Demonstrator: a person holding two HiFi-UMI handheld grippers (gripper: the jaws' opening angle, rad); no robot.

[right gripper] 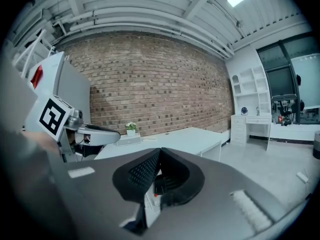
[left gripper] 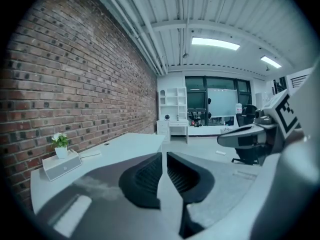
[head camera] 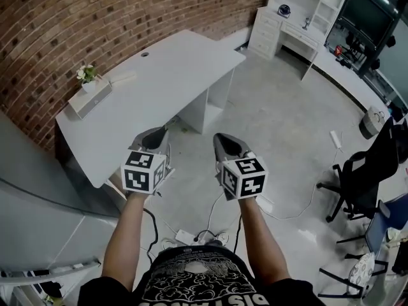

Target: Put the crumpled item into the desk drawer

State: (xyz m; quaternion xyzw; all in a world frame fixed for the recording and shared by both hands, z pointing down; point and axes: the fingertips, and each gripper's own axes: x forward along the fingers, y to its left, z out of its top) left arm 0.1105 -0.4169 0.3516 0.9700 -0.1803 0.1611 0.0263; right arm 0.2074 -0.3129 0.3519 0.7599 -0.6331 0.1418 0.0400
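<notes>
Left claw point(head camera: 153, 139) clenched empty, right claw point(head camera: 226, 144) too; I held both over floor point(head camera: 280, 126), short of bench point(head camera: 159, 75) near edge. Crumpled item showed in no view, drawer neither. Nothing done yet: finding, grasping, stowing all remained.

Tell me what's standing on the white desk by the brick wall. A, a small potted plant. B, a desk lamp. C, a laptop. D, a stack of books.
A: a small potted plant stands on a white box at the left end of the desk, close to the brick wall; no laptop, books or lamp show on it.
</notes>
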